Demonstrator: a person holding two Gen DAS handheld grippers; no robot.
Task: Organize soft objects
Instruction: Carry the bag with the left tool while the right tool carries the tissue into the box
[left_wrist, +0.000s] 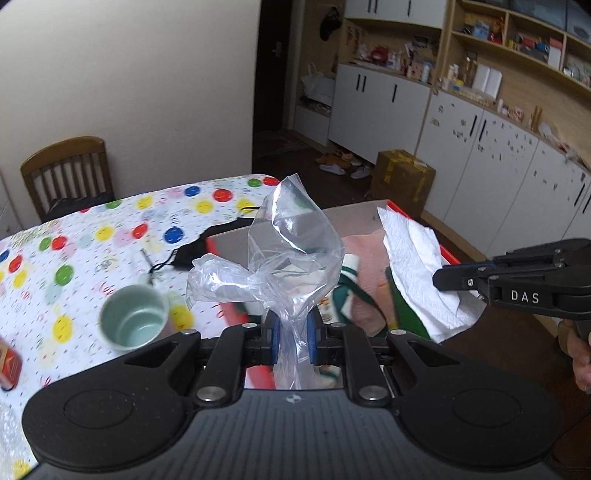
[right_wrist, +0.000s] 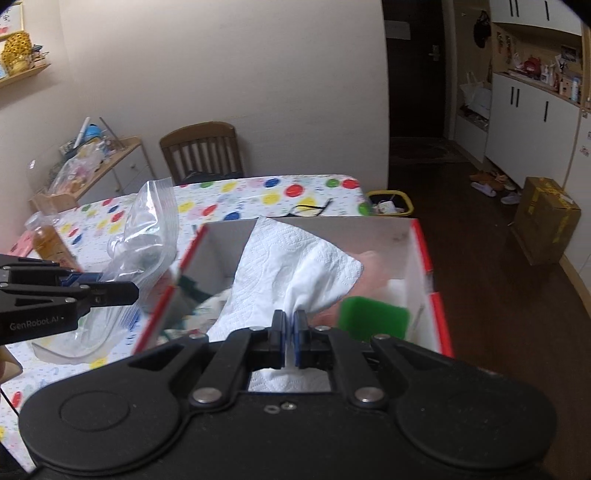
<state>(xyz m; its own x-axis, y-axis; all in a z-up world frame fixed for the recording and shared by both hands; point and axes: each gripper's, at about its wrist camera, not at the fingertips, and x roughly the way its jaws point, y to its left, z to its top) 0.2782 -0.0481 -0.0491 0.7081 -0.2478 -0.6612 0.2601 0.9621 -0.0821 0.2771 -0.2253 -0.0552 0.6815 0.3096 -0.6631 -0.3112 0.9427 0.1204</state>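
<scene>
- My left hand-held gripper (left_wrist: 291, 341) is pinching a clear zip-lock plastic bag (left_wrist: 284, 240); the blue pads (left_wrist: 273, 339) press on the gathered film from both sides, and the rest of the bag stands up above the fingertips, crumpled and knotted-looking halfway.
- From the right wrist view I see that same bag (right_wrist: 147, 229) held over the left edge of the red-rimmed cardboard box (right_wrist: 424, 251), with its ribbed zip strip at the top.
- My right hand-held gripper (right_wrist: 290, 339) is pressed together on a white embossed paper towel (right_wrist: 295, 266); the sheet fans up and away from the fingertips, over the open box.
- In the left wrist view the towel (left_wrist: 413, 258) hangs from the right hand-held gripper (left_wrist: 447, 277) above the box's right side.
- Inside the box (left_wrist: 448, 254) I see pink fabric (left_wrist: 365, 254), a green-and-white cloth (left_wrist: 345, 280) and a green sponge-like piece (right_wrist: 373, 317).
- The box sits on the surface (left_wrist: 110, 236) with a white cloth dotted in coloured circles.
- Writing: "DAS" on the right hand-held gripper's side; "GenRobot.AI" on the left hand-held gripper (right_wrist: 110, 290) seen from the right.
- Also on the surface: a pale green mug (left_wrist: 135, 317), a black face mask (left_wrist: 195, 251) just beside the box, and black-framed glasses (right_wrist: 310, 210) beyond it.
</scene>
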